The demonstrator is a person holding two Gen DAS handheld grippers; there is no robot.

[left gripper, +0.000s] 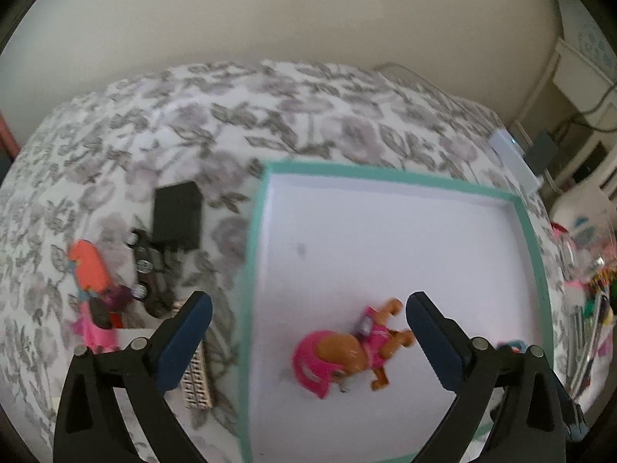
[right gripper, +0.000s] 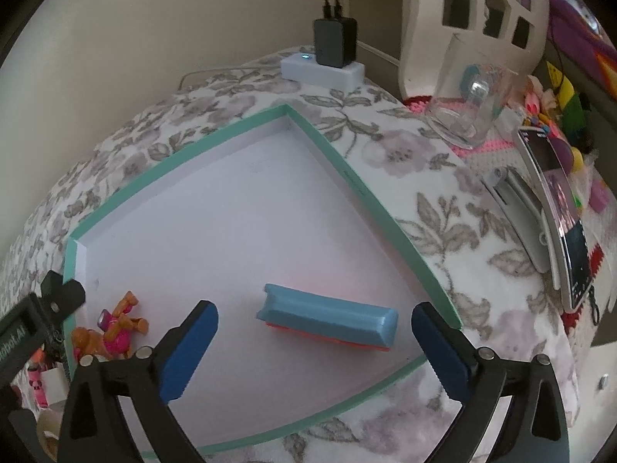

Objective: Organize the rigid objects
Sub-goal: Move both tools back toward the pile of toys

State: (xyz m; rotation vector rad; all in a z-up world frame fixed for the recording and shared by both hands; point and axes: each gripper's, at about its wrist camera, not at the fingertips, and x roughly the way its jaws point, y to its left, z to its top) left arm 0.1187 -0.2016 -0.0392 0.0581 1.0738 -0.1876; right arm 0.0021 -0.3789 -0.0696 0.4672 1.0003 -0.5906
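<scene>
A shallow white box with a teal rim lies on a flowered cloth. A pink and brown toy dog lies on the box floor, between and just beyond the fingers of my left gripper, which stands open without touching it. In the right wrist view a blue block with an orange underside rests in the box between the wide-open fingers of my right gripper; the pads are clear of it. Part of the left gripper's body shows at the left edge of that view.
Left of the box lie a black block, a dark toy car, an orange and pink figure and a small ridged piece. To the right stand a clear cup, a phone on a stand, a charger block and a white basket.
</scene>
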